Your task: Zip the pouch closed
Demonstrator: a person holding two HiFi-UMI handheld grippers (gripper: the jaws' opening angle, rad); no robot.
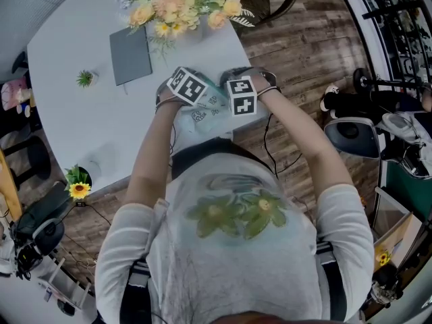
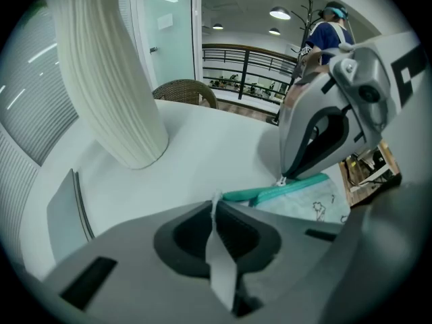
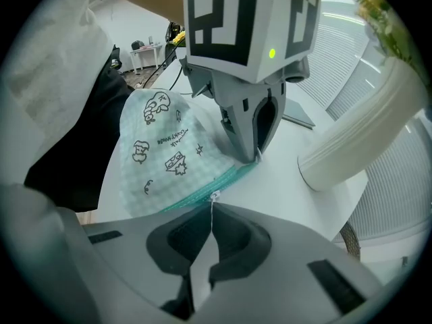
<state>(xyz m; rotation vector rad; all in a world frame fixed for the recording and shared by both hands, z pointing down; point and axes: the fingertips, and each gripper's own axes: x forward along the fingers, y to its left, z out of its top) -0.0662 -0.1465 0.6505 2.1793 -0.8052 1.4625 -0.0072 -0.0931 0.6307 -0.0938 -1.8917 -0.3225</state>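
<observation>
looking down from the head view first, where's the pouch [image 1: 206, 113]?

— centre of the frame, a little above the middle, at the near edge of the white table [image 1: 81, 120]. it lies between the left gripper [image 1: 190, 98] and the right gripper [image 1: 237, 105]. the marker cubes cover the jaws there, so no grip reads from that view. flowers [image 1: 182, 5] and a grey pad [image 1: 130, 56] sit further up, well apart.

and the left gripper view?

— the left gripper [image 2: 214, 204], bottom centre, has its jaws pressed together on a pale tab [image 2: 219, 255] that seems to be the pouch's end. the teal zip band [image 2: 256, 193] runs from there to the right, slightly upward. the right gripper's tip meets it at the zip pull [image 2: 282, 179]. a ribbed vase [image 2: 108, 79] stands upper left, apart from it.

right gripper view?

— its jaws, bottom centre, are pinched on the zip pull [image 3: 214, 196]. the checked pouch [image 3: 162, 154] spreads to the upper left. the band climbs to the upper right, where the left gripper [image 3: 257, 157] clamps its end, close by.

so what does the next move hang on?

— i'd say the band's long axis: it joins the two grippers, so the pull must travel straight along it while the left one anchors. whether the teeth are meshed on either side, i can't tell.
</observation>
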